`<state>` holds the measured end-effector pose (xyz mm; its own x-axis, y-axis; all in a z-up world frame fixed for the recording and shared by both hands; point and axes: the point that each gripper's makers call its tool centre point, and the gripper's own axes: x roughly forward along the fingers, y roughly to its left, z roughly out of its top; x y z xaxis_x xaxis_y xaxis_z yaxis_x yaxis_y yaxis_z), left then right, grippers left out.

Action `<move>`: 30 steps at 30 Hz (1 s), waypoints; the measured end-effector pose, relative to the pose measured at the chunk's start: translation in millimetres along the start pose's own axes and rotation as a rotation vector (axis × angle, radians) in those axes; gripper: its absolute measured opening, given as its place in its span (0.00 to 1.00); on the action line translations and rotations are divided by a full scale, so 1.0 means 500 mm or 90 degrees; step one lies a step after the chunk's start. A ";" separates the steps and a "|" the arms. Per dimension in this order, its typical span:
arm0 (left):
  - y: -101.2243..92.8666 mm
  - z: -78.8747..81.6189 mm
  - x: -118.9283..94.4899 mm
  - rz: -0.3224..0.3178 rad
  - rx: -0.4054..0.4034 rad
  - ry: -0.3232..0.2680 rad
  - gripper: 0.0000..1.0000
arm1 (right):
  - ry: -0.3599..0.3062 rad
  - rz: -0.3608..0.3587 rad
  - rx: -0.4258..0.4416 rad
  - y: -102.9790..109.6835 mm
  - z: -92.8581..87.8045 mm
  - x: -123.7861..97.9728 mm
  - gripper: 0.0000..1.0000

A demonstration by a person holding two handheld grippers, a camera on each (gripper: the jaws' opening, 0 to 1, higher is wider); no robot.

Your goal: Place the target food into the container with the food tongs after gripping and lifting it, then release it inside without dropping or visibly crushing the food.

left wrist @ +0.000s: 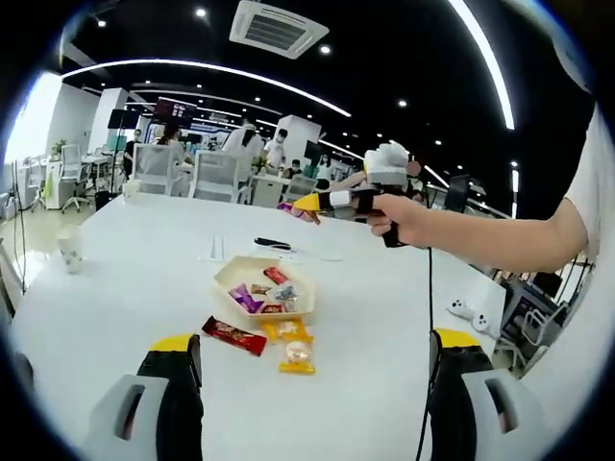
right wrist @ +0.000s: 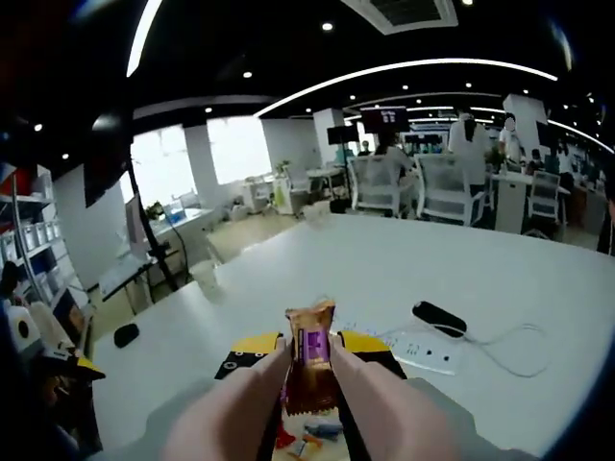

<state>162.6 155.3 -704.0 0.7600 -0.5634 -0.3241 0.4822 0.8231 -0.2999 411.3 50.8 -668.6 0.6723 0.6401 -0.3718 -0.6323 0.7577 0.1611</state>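
Left gripper view: the left gripper (left wrist: pixel 312 384) has its jaws wide apart, holding nothing, low over the white table (left wrist: pixel 135 259). Ahead sits the tray (left wrist: pixel 264 288) with a few wrapped snacks in it, plus loose ones just beside its near edge. The right gripper (left wrist: pixel 322 202) is up in the air past the tray, held by a hand (left wrist: pixel 404 219).

Right gripper view: the tongs (right wrist: pixel 309 370) are closed on a candy (right wrist: pixel 309 360) in a brown and purple wrapper, lifted off the table. Looks light and crinkly, probably slippery foil, so I'd pinch mid-body and go gentle.
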 end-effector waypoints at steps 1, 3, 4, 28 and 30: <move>0.001 -0.002 0.002 -0.001 0.002 0.003 0.99 | 0.001 -0.001 0.001 -0.001 -0.002 0.002 0.21; 0.007 -0.004 0.009 -0.006 0.002 0.011 0.99 | 0.002 -0.004 0.012 -0.004 -0.008 0.007 0.21; 0.012 -0.001 0.012 -0.007 0.000 0.010 0.99 | 0.004 -0.004 0.012 -0.005 -0.010 0.011 0.21; 0.042 0.016 0.041 -0.008 -0.038 -0.011 0.99 | 0.022 -0.021 0.009 -0.012 -0.037 0.063 0.21; 0.045 0.015 0.040 -0.006 -0.043 -0.013 0.99 | 0.027 -0.018 0.009 -0.011 -0.042 0.066 0.21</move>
<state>191.8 162.9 -710.6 0.7642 -0.5695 -0.3027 0.4602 0.8103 -0.3627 428.9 65.1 -700.7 0.6724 0.6128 -0.4151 -0.6079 0.7772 0.1626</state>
